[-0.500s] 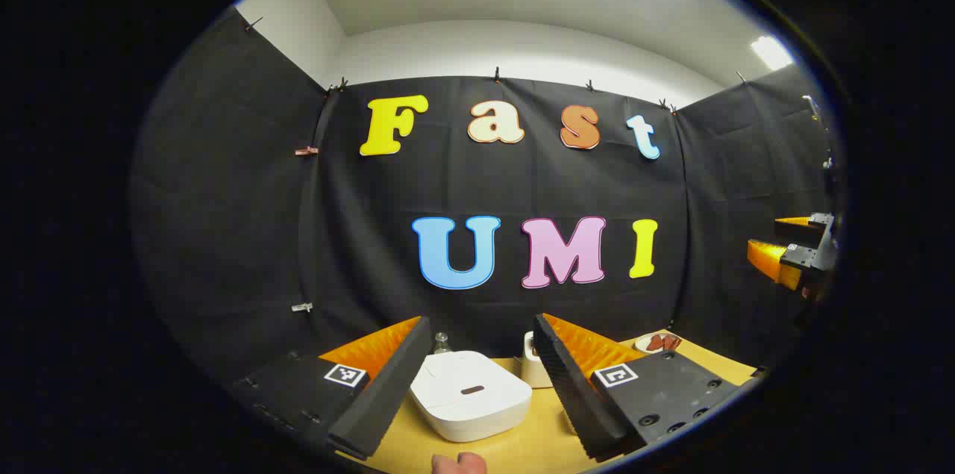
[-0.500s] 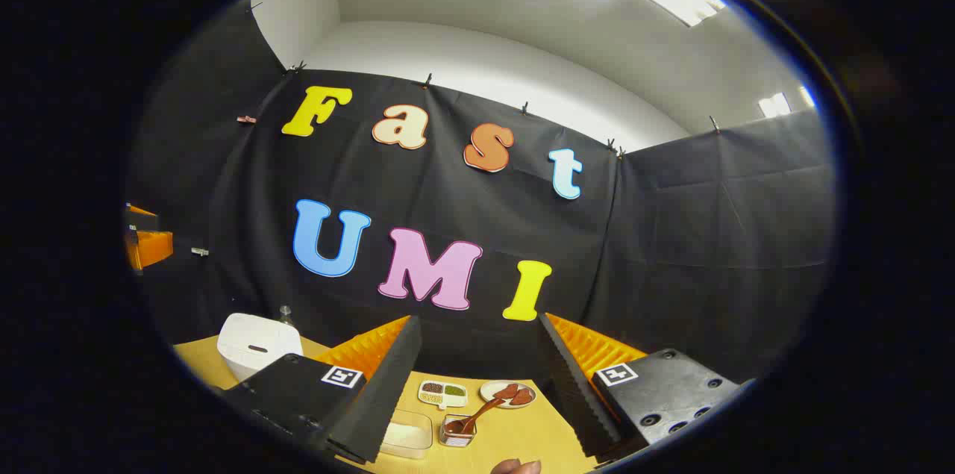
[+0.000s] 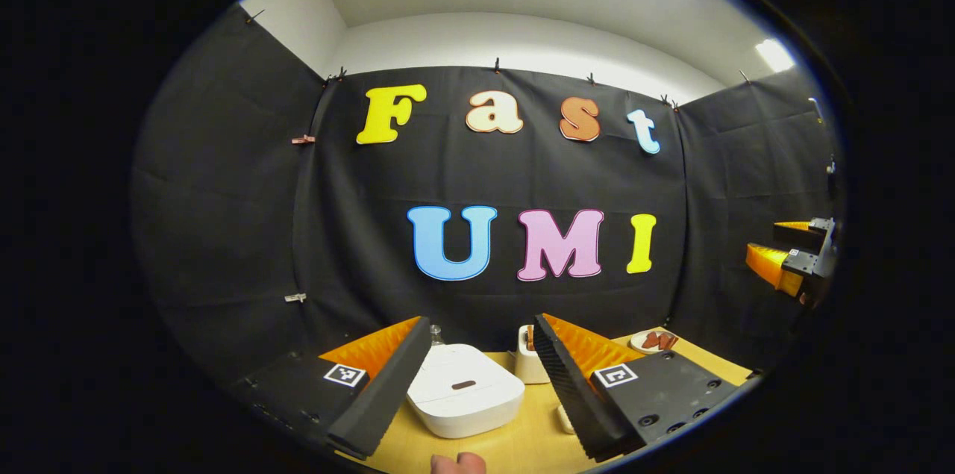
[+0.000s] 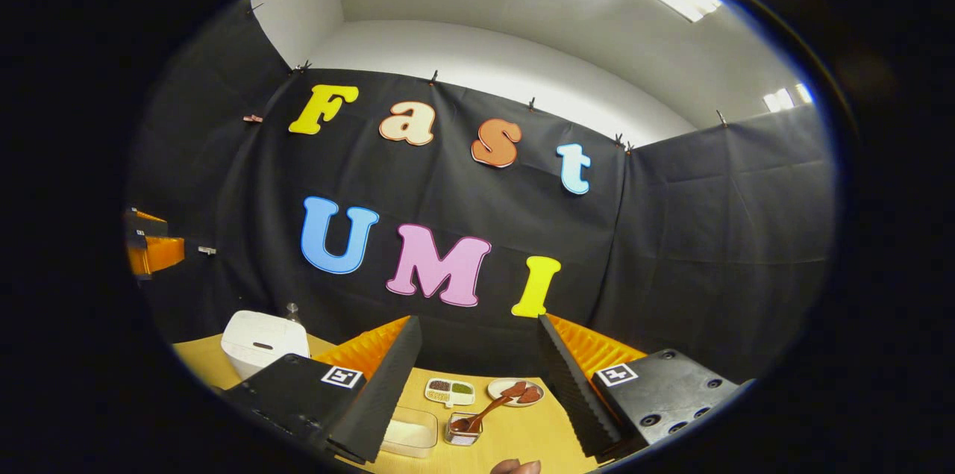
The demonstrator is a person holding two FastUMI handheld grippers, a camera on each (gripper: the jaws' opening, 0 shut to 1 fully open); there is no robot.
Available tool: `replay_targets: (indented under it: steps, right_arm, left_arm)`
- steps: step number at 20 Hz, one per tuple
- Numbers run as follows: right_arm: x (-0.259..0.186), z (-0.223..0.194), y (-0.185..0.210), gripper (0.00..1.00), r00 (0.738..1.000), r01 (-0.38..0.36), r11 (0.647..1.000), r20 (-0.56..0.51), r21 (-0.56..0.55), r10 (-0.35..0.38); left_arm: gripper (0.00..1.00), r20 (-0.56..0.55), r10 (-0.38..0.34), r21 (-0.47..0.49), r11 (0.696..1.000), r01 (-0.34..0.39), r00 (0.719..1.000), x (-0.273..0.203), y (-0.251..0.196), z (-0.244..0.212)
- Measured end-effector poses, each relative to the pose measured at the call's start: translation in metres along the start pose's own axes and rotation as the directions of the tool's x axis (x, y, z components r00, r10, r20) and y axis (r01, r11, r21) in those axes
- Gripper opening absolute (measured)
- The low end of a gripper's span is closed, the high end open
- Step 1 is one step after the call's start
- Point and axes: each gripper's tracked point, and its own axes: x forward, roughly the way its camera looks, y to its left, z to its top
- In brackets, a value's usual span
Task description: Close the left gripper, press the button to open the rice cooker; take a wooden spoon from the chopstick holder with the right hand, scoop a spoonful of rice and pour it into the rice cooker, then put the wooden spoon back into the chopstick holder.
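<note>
Right now my left gripper (image 3: 477,384) hovers with jaws wide, the rice cooker (image 3: 464,399) just beyond on the worktop (image 3: 522,444). My right gripper (image 4: 477,392) is equally wide and empty. Past it, the wooden spoon (image 4: 485,410) leans in its chopstick holder (image 4: 462,431): light, stiff, best pinched mid-handle, I judge. A clear box (image 4: 409,435) beside and dishes (image 4: 515,390) behind crowd the approach.
</note>
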Motion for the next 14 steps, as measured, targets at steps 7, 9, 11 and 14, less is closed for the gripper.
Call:
replay_targets:
  steps: [7, 9, 11, 14]
  right_arm:
    - [0.003, -0.005, -0.002, 0.97, 1.0, 0.0, 1.0, -0.001, -0.012, 0.0]
    - [0.003, -0.009, 0.0, 0.97, 1.0, -0.005, 1.0, -0.009, -0.006, 0.005]
    - [0.004, -0.008, 0.001, 0.97, 1.0, -0.001, 1.0, -0.006, -0.011, 0.001]
    - [0.005, -0.01, 0.002, 0.97, 1.0, -0.001, 1.0, -0.011, -0.019, 0.001]
  left_arm:
    - [0.95, -0.021, -0.007, -0.002, 1.0, 0.007, 1.0, 0.004, -0.007, -0.003]
    - [0.95, -0.017, -0.006, 0.015, 1.0, 0.007, 1.0, 0.005, -0.005, -0.003]
    - [0.95, -0.017, -0.007, 0.017, 1.0, 0.007, 1.0, 0.007, -0.004, -0.004]
    - [0.95, -0.016, -0.033, 0.015, 0.999, 0.033, 0.999, 0.014, -0.004, -0.004]
